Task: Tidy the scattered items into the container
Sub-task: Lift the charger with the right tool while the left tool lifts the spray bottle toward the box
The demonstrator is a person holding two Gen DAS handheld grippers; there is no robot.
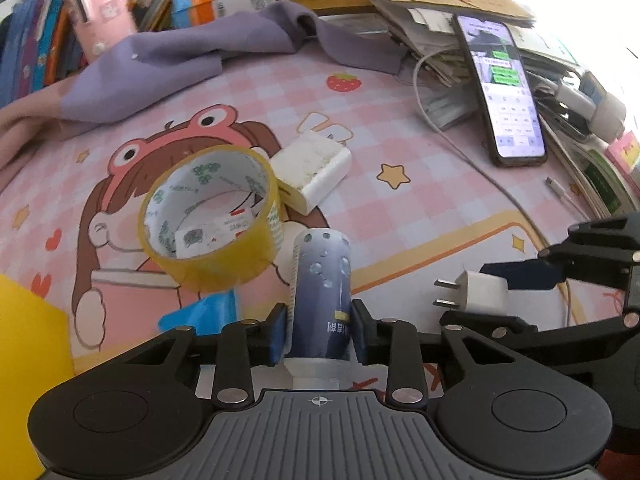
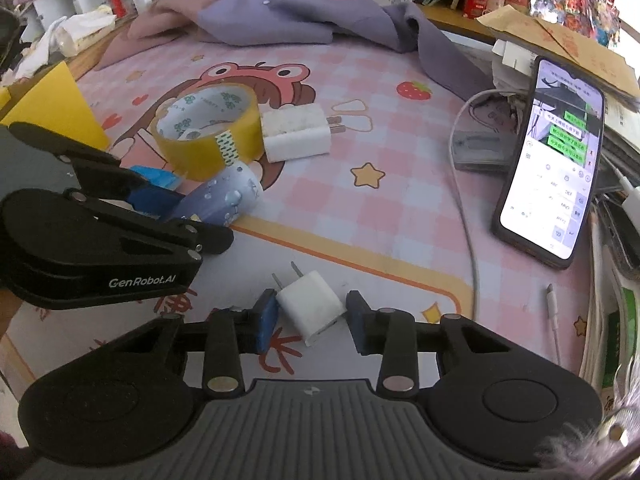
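My left gripper (image 1: pixel 319 330) is shut on a blue-grey tube (image 1: pixel 321 292) with droplet print, which points forward over the pink mat; it also shows in the right wrist view (image 2: pixel 224 200). My right gripper (image 2: pixel 312 320) is open, its pads on either side of a small white plug adapter (image 2: pixel 310 306) lying on the mat, not clamped; the adapter also shows in the left wrist view (image 1: pixel 476 290). A yellow tape roll (image 1: pixel 210 216) and a larger white charger block (image 1: pixel 316 168) lie just beyond the tube. A yellow container (image 1: pixel 28 344) edge sits at the left.
A lit phone (image 1: pixel 506 88) leans on stacked papers at the right, with a white cable (image 1: pixel 472 156) trailing over the mat. A purple cloth (image 1: pixel 192 56) lies at the back before a row of books. A blue scrap (image 1: pixel 200 314) lies under the tape.
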